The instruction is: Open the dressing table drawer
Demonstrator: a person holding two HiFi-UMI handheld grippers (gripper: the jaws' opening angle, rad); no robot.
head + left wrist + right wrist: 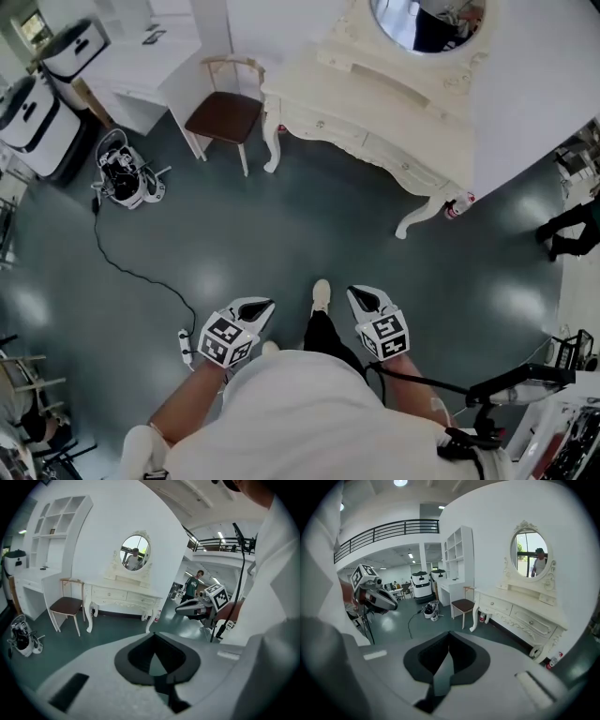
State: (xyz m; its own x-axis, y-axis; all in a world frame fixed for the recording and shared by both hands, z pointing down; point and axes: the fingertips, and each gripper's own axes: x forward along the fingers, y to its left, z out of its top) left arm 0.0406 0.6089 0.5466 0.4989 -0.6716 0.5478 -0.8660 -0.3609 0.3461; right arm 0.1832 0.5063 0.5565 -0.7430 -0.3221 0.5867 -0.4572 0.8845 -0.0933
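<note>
**Both tongs shut and empty; dressing table well ahead**

We hold the left gripper (265, 305) and the right gripper (354, 293) low in front of us, side by side but apart. Each is a smooth white plastic shell with a marker cube. In each gripper's own view the black-lined jaws meet at the tips, fully closed, with nothing between them.

The cream-painted dressing table (375, 112) is carved with scrolls and stands on curved legs. It sits against the white wall, well apart from both grippers. Its drawers (534, 620) run across the front, each with a small round knob, all pushed in flush. An oval mirror (135, 551) in an ornate frame rises above the top.

Just beside the table stands a chair (225, 114) with a pale wooden frame and a dark brown seat. The floor (281, 234) is dark teal, smooth and glossy, catching lamp glare. A black cable (131, 272) snakes across it.
</note>
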